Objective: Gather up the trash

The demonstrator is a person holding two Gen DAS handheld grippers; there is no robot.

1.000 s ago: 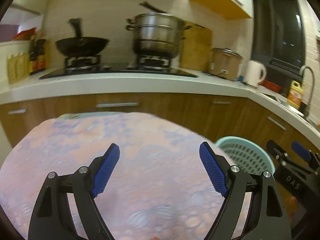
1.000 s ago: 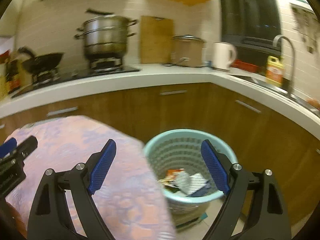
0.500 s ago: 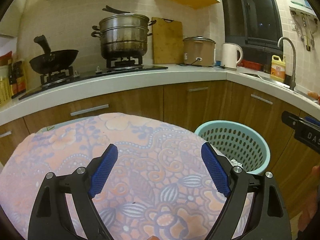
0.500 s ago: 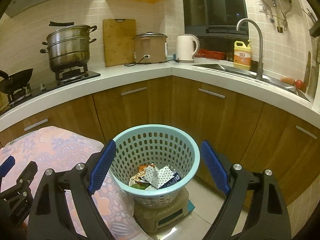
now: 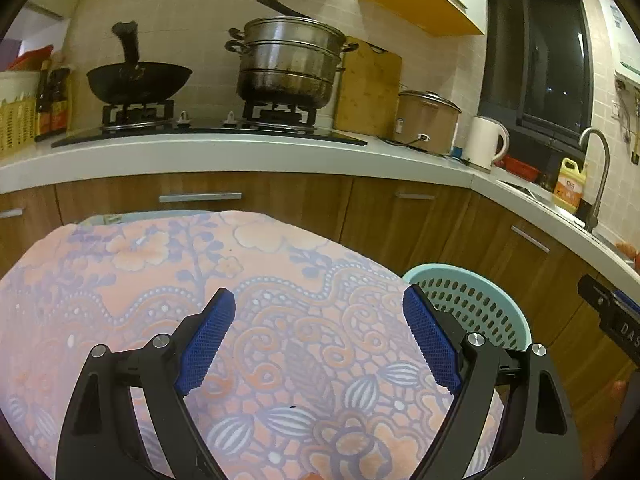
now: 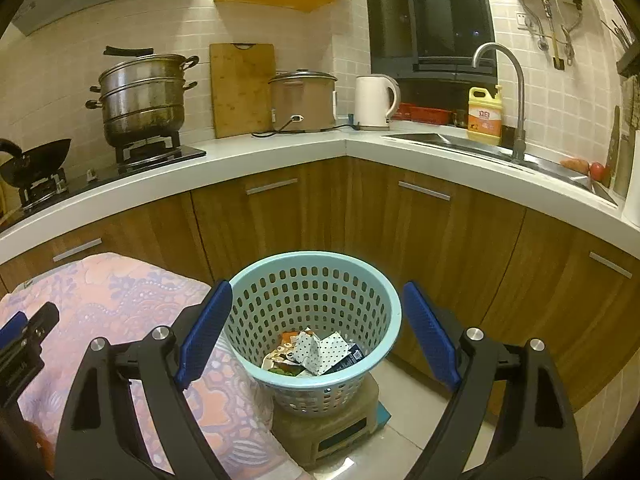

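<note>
A pale blue mesh basket (image 6: 316, 258) stands on a low stool (image 6: 324, 428) beside the table. Inside it lies crumpled trash (image 6: 316, 354): dotted paper and wrappers. My right gripper (image 6: 318, 292) hovers over the basket, open and empty, its blue pads framing the rim. My left gripper (image 5: 318, 300) is open and empty above the table's pink floral cloth (image 5: 160, 280), where I see no trash. The basket (image 5: 480, 300) shows just right of its right finger. Each gripper's tip peeks into the other's view: the right gripper (image 5: 612, 320) and the left gripper (image 6: 24, 340).
A white counter (image 6: 280, 152) over wooden cabinets wraps around behind. On it are a wok (image 5: 138, 80), a steamer pot (image 5: 288, 68), a cutting board (image 6: 242, 88), a rice cooker (image 6: 304, 100), a kettle (image 6: 374, 100), a yellow bottle (image 6: 485, 114) and a sink with a tap (image 6: 500, 88). Bare floor (image 6: 412, 392) lies right of the stool.
The right gripper swung right, off the cloth, until the basket sat centred between its fingers. The left view swung right, then partly back left. Both grippers stayed open and empty.
</note>
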